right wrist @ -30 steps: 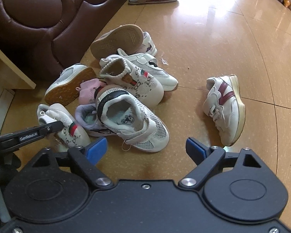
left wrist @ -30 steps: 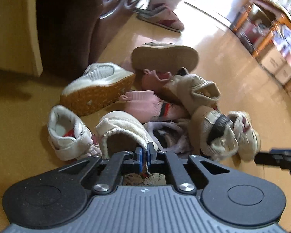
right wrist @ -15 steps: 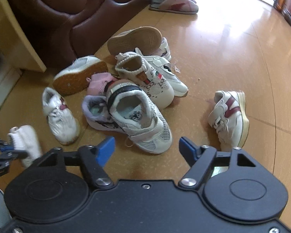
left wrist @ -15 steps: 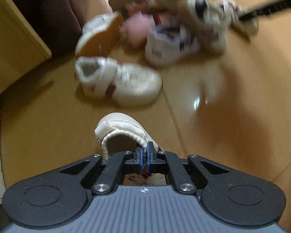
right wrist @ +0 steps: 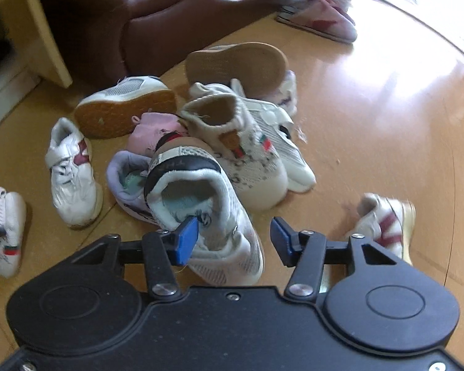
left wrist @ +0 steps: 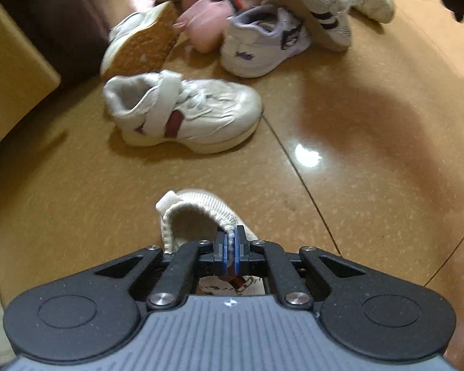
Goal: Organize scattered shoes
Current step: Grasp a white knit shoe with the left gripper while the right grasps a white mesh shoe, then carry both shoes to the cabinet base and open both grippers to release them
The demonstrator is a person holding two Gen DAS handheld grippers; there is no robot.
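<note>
My left gripper [left wrist: 230,241] is shut on the knit collar of a cream shoe [left wrist: 198,213] with a green-red stripe, low over the floor and apart from the pile. The same shoe [right wrist: 7,232] shows at the far left of the right wrist view. My right gripper [right wrist: 233,232] hangs over the pile with its jaws closing. One pad sits inside the opening of a mesh sneaker with a black collar [right wrist: 207,191], the other outside, still apart from its side. A white shoe with maroon patches [left wrist: 182,114] lies alone near the pile.
The pile holds a lilac-collared shoe [right wrist: 123,179], a pink shoe [right wrist: 154,126], a matching cream knit shoe [right wrist: 241,148] and two shoes with soles showing [right wrist: 123,108]. Another maroon-patched shoe [right wrist: 383,219] lies right. Sofa [right wrist: 170,15], yellow cabinet [right wrist: 43,31] and slippers [right wrist: 321,15] stand behind.
The left gripper has carried the cream knit shoe out of the pile toward the near floor. The right gripper has dropped onto the mesh sneaker and its jaws have narrowed around its side.
</note>
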